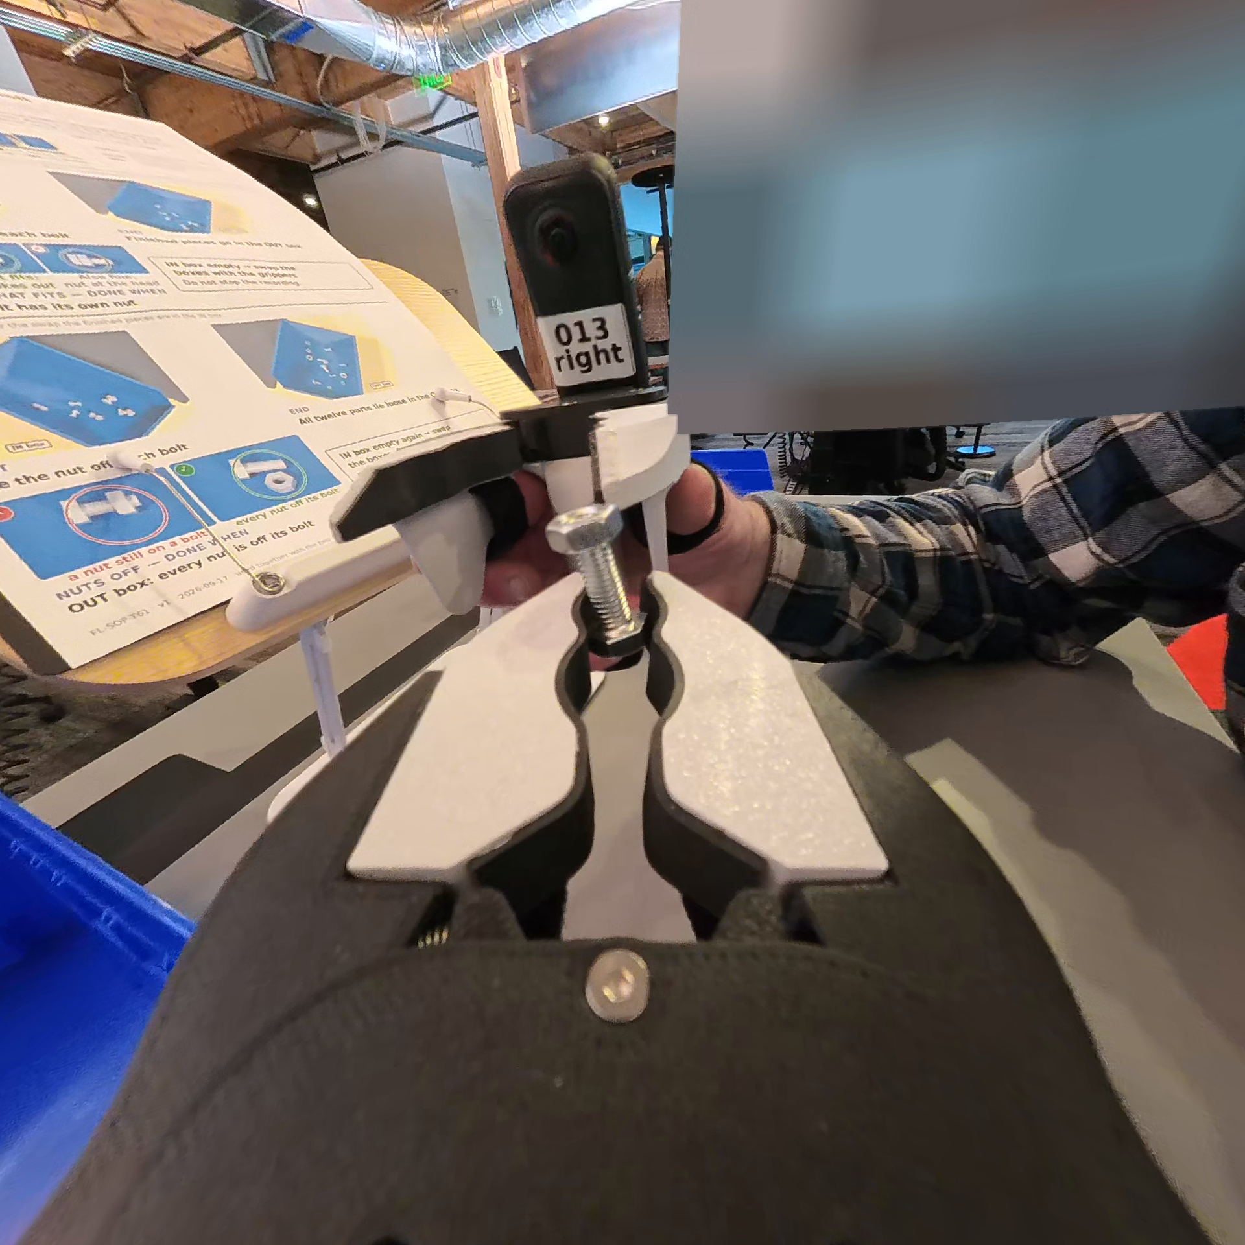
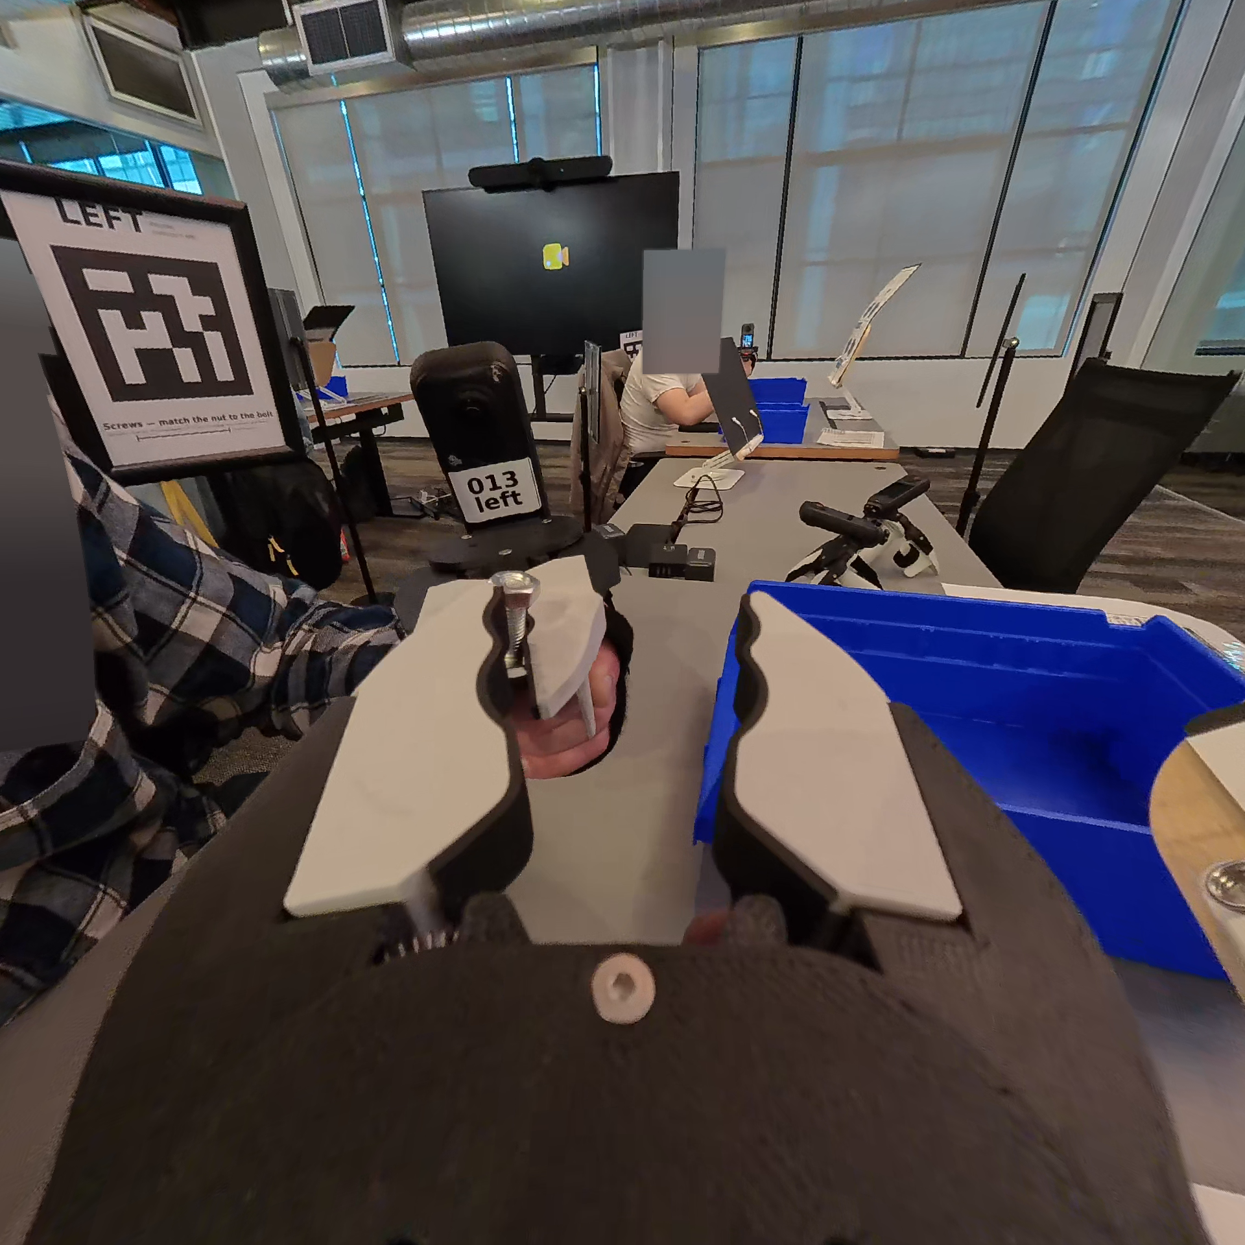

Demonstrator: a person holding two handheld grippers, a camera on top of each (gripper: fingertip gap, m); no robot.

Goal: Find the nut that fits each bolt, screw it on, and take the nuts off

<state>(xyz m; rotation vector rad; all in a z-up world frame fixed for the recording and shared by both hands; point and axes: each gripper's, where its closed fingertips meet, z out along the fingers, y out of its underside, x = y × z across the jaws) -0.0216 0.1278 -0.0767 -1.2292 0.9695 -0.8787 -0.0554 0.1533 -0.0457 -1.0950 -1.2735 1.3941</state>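
Note:
My left gripper (image 1: 616, 606) is shut on the lower end of a silver bolt (image 1: 596, 572). A nut (image 1: 625, 633) sits on that end, in the notch between the pads. The hex head points up and away from me. My right gripper (image 2: 610, 606) is wide open and holds nothing. In the right wrist view the bolt (image 2: 513, 626) stands upright just inside its left finger (image 2: 431, 674), without being pressed. In the left wrist view the right gripper's white fingers (image 1: 441, 552) show behind the bolt, spread to either side of the head.
A blue bin (image 2: 1010, 707) stands right of the right gripper; another blue bin (image 1: 67, 943) is at my lower left. An instruction sheet on a wooden stand (image 1: 202, 337) is on the left. A plaid sleeve (image 1: 977, 539) reaches in from the right over the grey table (image 1: 1010, 741). The grippers' ends are close to 5 cm from one another.

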